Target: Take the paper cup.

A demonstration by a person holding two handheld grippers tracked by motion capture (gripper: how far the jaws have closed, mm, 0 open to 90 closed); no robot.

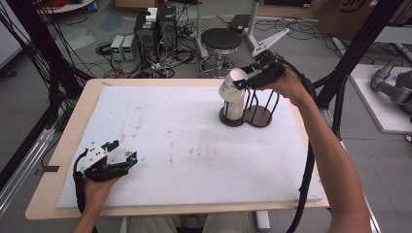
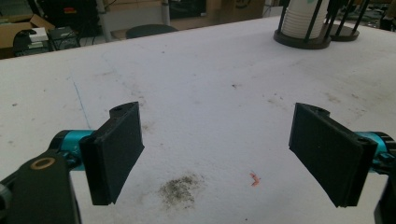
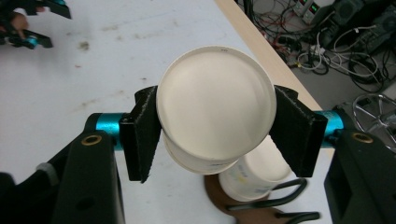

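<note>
A white paper cup (image 3: 215,112) sits sideways between the black jaws of my right gripper (image 3: 217,128), which is shut on it; its flat bottom faces the camera. In the high view the same cup (image 1: 232,82) hangs tilted just above a stack of white cups (image 1: 234,106) in a dark wire holder (image 1: 257,116) at the far right of the white mat. The right gripper (image 1: 243,83) reaches in from the right. My left gripper (image 1: 122,154) rests near the mat's front left, open with nothing between its pads (image 2: 116,149).
The white mat (image 1: 184,145) has grey smudges and a small red speck (image 2: 254,178). The cup holder (image 2: 306,35) has a second, bare ring on its right side. Beyond the far table edge stand a black stool (image 1: 221,41), computer boxes and tangled cables on the floor.
</note>
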